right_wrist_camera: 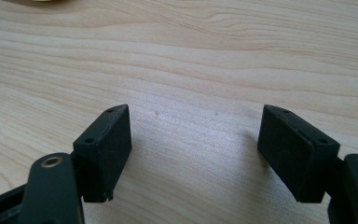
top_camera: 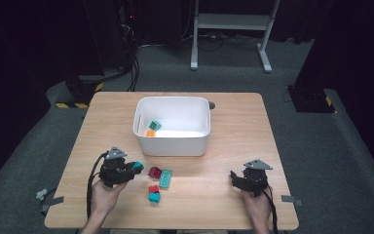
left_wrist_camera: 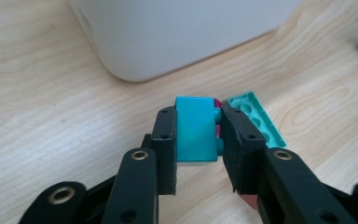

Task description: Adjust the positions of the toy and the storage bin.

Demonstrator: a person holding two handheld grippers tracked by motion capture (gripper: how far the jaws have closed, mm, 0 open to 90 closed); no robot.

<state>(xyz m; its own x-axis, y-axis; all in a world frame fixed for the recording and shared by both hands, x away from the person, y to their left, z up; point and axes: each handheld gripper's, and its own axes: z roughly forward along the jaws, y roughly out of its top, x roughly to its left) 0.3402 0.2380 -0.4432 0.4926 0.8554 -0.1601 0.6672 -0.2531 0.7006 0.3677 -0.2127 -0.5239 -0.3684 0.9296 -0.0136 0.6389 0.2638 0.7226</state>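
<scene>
Two claws: I run one in each hand at the table (top_camera: 224, 122), and the bin (top_camera: 173, 146) is my landmark for everything below.
Bin: white, open-topped, mid-table; a green brick (top_camera: 155, 125) and an orange brick (top_camera: 150, 132) lie inside at its left. My risk here is clipping the near wall on the way over, because I judge the carried piece must clear that rim.
Left claw (top_camera: 135, 168): near the bin's front left corner, jaws partly closed and pressing on a teal brick (left_wrist_camera: 195, 129), which they have off the wood.
Teal brick: gripped on its two flat sides, studs facing the right jaw. A slip is my main worry, since smooth plastic between flat pads could twist or drop out if I swing fast or tilt the claw.
Right claw (right_wrist_camera: 193, 154): well off to the bin's front right, jaws wide apart over bare wood, holding nothing. Little danger from it unless I drift it inward across the left claw's path.
Green plate (top_camera: 165, 178): flat, in front of the bin, just past the gripped piece. A drop could land on it and bounce.
Maroon brick (top_camera: 155, 171): beside the plate, toward the left claw; a low sweep could knock it.
Red-teal stack (top_camera: 154, 193): farthest out from the bin's front, and I judge it the least exposed.
</scene>
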